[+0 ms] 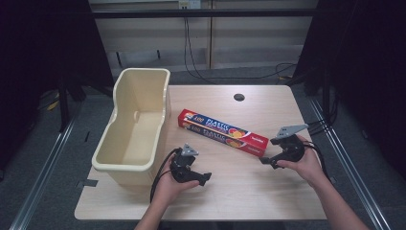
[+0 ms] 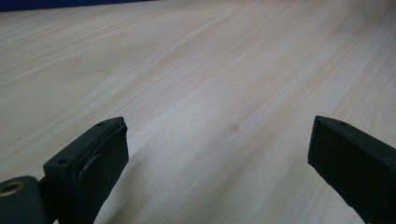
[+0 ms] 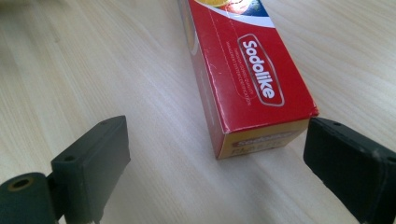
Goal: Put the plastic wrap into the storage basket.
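1. Closing on the box [image 1: 223, 133] works best if the right gripper [image 3: 215, 154] centres its near end between the jaws first.
2. Box lies flat mid-surface [image 1: 268, 191], beside the bin [image 1: 135, 125].
3. Right gripper sits low, released, aimed along the box.
4. Left gripper [image 1: 203, 178] rests released, over bare wood.

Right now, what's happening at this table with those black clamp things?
A person holds a two-jaw gripper in each hand over a wooden table. The right gripper is open, its jaws near the end of a long red box lying flat. The left gripper is open above bare wood. A cream plastic tub stands at the left, apparently empty.
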{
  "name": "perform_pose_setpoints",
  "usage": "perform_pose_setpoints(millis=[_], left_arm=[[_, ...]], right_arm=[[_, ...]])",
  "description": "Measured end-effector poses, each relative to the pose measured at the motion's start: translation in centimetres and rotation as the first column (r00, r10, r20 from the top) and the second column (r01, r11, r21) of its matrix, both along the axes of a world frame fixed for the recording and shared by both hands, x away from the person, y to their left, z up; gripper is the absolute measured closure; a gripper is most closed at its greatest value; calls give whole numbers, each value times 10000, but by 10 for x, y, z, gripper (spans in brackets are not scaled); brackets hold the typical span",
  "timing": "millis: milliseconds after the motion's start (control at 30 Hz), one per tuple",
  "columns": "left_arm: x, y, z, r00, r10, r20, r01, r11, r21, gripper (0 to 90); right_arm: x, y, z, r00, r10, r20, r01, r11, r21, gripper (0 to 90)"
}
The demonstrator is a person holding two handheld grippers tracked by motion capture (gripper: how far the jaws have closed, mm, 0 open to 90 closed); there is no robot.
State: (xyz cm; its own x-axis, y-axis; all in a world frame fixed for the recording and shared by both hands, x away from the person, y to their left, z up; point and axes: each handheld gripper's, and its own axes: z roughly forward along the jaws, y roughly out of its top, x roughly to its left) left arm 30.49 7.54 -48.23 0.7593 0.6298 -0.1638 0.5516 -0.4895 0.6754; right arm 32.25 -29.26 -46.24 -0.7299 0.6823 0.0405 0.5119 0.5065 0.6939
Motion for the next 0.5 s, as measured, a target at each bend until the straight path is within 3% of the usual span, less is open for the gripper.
perform_pose_setpoints(millis=[233,300,400,500], left_arm=[[-1,0,-1,9999,-83,-105,82,10000,-47,50],[-1,0,0,9999,-5,-121,4,10000,-98,50],[-1,-1,0,9999,1,-135,-3,9998,-177,50],[-1,-1,0,9999,-108,-117,108,9999,-44,50]], right_arm=[[12,9,1,9999,-99,-30,99,10000,3,73],[21,15,3,9997,-234,66,235,9995,-217,56],[31,19,6,10000,-15,-71,16,9999,165,87],[40,29,8,9999,-28,-112,25,9996,-289,88]])
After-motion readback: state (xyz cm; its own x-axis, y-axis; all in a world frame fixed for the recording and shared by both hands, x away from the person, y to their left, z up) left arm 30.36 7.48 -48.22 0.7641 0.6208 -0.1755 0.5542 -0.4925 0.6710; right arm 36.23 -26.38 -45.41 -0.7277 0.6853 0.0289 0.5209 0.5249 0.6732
